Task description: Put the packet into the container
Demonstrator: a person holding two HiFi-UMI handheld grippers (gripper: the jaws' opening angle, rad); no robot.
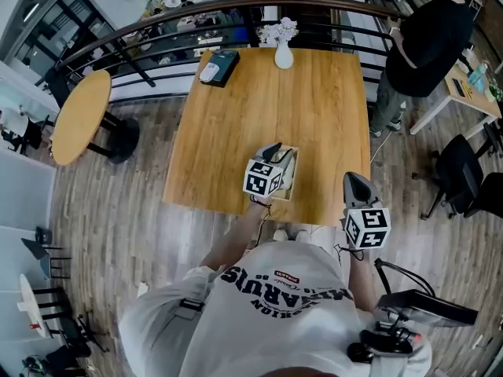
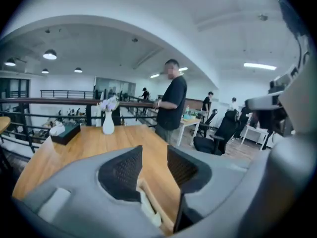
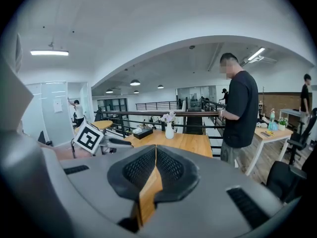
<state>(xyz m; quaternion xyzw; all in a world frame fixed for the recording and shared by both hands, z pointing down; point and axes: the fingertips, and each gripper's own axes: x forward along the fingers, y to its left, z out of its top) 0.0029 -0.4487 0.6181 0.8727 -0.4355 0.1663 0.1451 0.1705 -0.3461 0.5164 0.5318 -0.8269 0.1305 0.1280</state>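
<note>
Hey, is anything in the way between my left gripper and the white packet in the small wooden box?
Nothing visible does. The left gripper hangs above the small open wooden box with its jaws open and empty. The white packet lies uncovered inside the box, against its wall.

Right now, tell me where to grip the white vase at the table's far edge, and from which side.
Probably the narrow neck of the vase, jaws level, coming from the near side across the table. It stands upright, its belly is wider, flowers block the top and the railing runs close behind.
</note>
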